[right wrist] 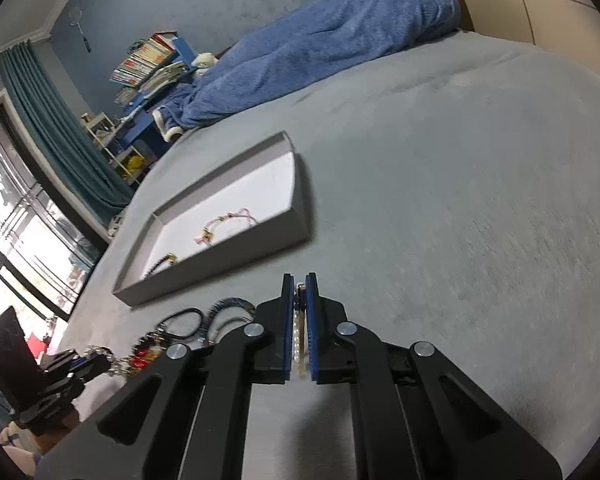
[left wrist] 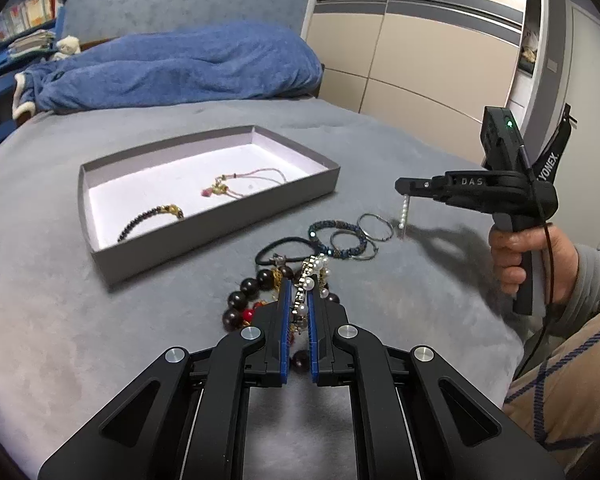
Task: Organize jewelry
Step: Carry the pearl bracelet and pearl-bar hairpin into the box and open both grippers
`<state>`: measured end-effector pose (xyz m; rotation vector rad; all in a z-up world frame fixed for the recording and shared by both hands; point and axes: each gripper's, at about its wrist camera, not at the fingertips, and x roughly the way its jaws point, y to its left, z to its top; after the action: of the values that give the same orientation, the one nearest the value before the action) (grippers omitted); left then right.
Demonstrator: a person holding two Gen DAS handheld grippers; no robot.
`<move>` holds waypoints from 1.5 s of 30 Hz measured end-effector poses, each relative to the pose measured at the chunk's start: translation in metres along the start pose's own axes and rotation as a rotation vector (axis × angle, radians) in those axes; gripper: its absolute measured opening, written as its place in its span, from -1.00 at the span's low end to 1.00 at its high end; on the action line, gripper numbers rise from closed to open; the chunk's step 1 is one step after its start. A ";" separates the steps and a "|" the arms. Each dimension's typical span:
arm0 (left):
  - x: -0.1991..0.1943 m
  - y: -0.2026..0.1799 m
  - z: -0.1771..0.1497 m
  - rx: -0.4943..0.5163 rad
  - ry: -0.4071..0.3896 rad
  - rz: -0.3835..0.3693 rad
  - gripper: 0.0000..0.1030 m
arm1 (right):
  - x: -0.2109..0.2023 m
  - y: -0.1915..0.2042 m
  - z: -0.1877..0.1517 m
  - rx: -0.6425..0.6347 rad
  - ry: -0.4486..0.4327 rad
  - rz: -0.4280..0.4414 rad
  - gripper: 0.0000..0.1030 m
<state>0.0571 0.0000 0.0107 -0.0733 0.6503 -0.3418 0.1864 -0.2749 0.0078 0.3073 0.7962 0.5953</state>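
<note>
While both grippers hang over the grey bed (left wrist: 100, 320), each has its jaws nearly closed on jewelry. The left gripper (left wrist: 299, 292) pinches a pearl-and-metal strand (left wrist: 306, 284) that rises from the jewelry pile (left wrist: 284, 280), its blue pads (left wrist: 285, 312) pressing on either side of the beads. Dark round beads (left wrist: 236, 300) and a red one lie to the left of that gripper, still on the bed. Behind the pile sit a black hair tie (left wrist: 284, 246), two blue beaded bracelets (left wrist: 332, 234) and a thin metal hoop (left wrist: 376, 226), close together.

The right gripper (right wrist: 299, 280), held in a hand (left wrist: 520, 256) with a striped sleeve, grips a short pearl piece (left wrist: 404, 214); from the left wrist view it dangles clear of the bed, just right of the hoop, and from the right wrist view pale beads show between the pads.

The grey tray (left wrist: 220, 216) lies well left of that gripper, beyond the pile. Inside it rest a dark beaded bracelet (left wrist: 152, 220) with a gold clasp near the front and a pink cord bracelet (left wrist: 240, 184) near the middle. A blue blanket (left wrist: 180, 68) is bunched at the far end of the bed.
</note>
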 end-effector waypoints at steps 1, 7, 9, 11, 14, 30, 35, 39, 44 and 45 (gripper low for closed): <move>-0.002 0.001 0.002 -0.003 -0.006 0.001 -0.84 | -0.001 0.000 0.002 0.007 -0.004 0.013 -0.89; -0.009 0.016 0.018 -0.032 -0.036 0.028 -0.84 | 0.002 0.004 0.013 0.026 -0.014 0.058 -0.89; -0.009 0.021 0.025 -0.037 -0.045 0.045 -0.84 | 0.006 0.009 0.017 0.009 -0.009 0.058 -0.89; -0.008 0.029 0.035 -0.044 -0.052 0.061 -0.84 | 0.013 0.017 0.024 -0.013 -0.004 0.056 -0.89; -0.001 0.038 0.047 -0.052 -0.053 0.080 -0.84 | 0.023 0.028 0.036 -0.049 0.000 0.054 -0.89; 0.074 0.090 0.097 -0.117 0.028 0.202 -0.84 | 0.141 0.087 0.091 -0.285 0.111 -0.045 -0.89; 0.093 0.092 0.092 -0.129 0.077 0.201 -0.84 | 0.163 0.088 0.082 -0.320 0.169 -0.091 -0.89; 0.092 0.091 0.086 -0.120 0.084 0.208 -0.50 | 0.157 0.087 0.076 -0.337 0.169 -0.095 -0.53; 0.065 0.087 0.077 -0.143 0.014 0.219 0.13 | 0.119 0.085 0.067 -0.342 0.081 -0.068 0.06; 0.058 0.085 0.074 -0.147 0.000 0.216 0.25 | 0.112 0.084 0.064 -0.349 0.073 -0.068 0.06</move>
<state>0.1697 0.0580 0.0212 -0.1421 0.6761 -0.0850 0.2627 -0.1425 0.0255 -0.0609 0.7540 0.6716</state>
